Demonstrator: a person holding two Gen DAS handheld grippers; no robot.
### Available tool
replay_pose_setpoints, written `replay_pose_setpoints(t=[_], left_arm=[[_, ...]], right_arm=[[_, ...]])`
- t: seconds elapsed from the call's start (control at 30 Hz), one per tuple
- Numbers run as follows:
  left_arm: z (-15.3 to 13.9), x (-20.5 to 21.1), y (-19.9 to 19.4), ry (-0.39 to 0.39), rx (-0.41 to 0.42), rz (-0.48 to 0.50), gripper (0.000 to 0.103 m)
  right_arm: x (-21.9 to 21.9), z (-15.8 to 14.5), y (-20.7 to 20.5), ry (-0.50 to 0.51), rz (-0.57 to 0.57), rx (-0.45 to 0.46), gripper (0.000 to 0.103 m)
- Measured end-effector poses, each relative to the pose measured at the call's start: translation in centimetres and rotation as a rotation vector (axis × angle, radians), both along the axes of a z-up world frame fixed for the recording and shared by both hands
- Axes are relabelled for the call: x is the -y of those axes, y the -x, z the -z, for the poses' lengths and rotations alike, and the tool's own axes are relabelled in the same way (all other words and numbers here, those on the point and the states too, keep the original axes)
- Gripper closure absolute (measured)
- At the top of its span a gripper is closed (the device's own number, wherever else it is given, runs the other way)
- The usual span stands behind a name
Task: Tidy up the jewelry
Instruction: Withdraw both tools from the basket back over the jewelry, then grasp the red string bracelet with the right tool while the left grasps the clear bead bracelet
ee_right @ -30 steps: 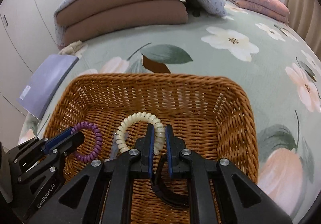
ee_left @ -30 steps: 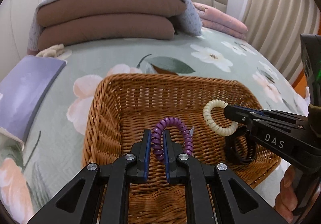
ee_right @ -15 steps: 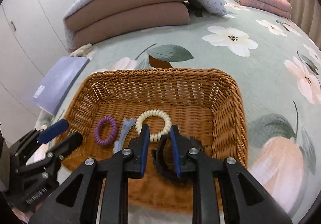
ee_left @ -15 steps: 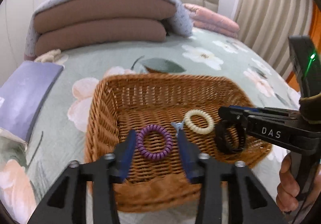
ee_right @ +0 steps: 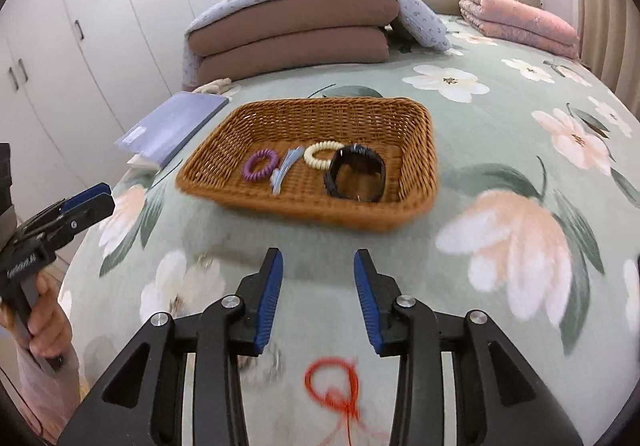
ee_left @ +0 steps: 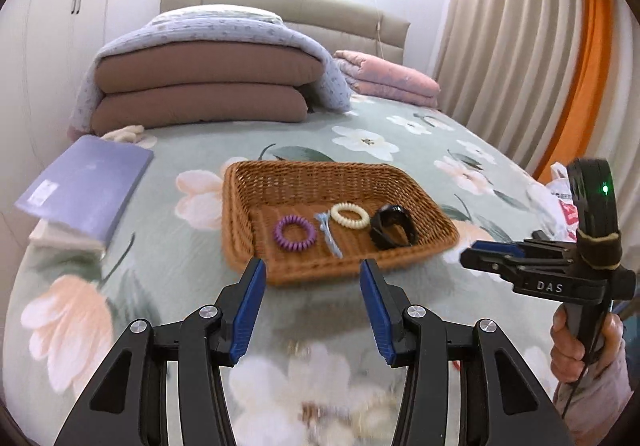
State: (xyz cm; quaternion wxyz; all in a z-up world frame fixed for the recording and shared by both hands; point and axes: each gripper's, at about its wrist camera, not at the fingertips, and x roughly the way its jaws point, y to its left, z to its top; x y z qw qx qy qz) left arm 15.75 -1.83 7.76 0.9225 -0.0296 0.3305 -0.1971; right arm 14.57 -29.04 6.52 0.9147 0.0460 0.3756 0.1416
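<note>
Mid-frame in both views, brown woven wicker basket [ee_left: 240, 214] on floral green bedspread [ee_right: 500, 150], holding in a row a purple spiral hair tie [ee_left: 295, 232], pale blue hair clip [ee_left: 328, 233], cream spiral hair tie [ee_left: 350, 215] and black wide bangle [ee_left: 393, 232]. Left gripper [ee_left: 311, 304], low centre of its view, stands empty, blue pads well apart. Right gripper [ee_right: 318, 296] gapes less, jaws just opening, nothing between them; red cord loop [ee_right: 334, 386] lies blurred below it.

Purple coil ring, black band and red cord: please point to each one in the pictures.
purple coil ring [ee_left: 294, 232], left wrist view, on its coiled loop.
black band [ee_right: 356, 175], right wrist view, on its near wall.
red cord [ee_right: 334, 382], right wrist view, on its loop.
</note>
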Motion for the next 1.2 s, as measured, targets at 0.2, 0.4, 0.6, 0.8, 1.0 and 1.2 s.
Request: replay_pose_setpoints(t=[0.2,0.4,0.6,0.8,1.0,1.2], left_arm=[[1.3,-1.8,4.3,0.013,-0.014,-0.008,0.052],[4.2,-1.8,6.3,0.018,-0.089,0.013,0.052],[7.2,0.4,7.5,0.026,-0.164,0.111,0.052],[8.8,4.2,8.6,-0.122,-0.132,0.228,0.052],[9.5,6.4,8.4,-0.215,-0.104,0.303,0.058],[10.6,7.6,7.8,-0.265,-0.127,0.373,0.070]], right_arm=[[0.9,1.2,4.3,-0.010,-0.002,0.011,0.054],[2.6,4.4,5.6,-0.014,0.052,-0.053,0.054],[3.5,7.8,4.8,-0.007,0.095,-0.131,0.054],[2.6,9.1,4.0,0.040,0.115,-0.122,0.054],[1.7,9.1,3.5,0.091,0.107,-0.102,0.054],[0.8,9.4,3.1,0.144,0.111,-0.081,0.054]])
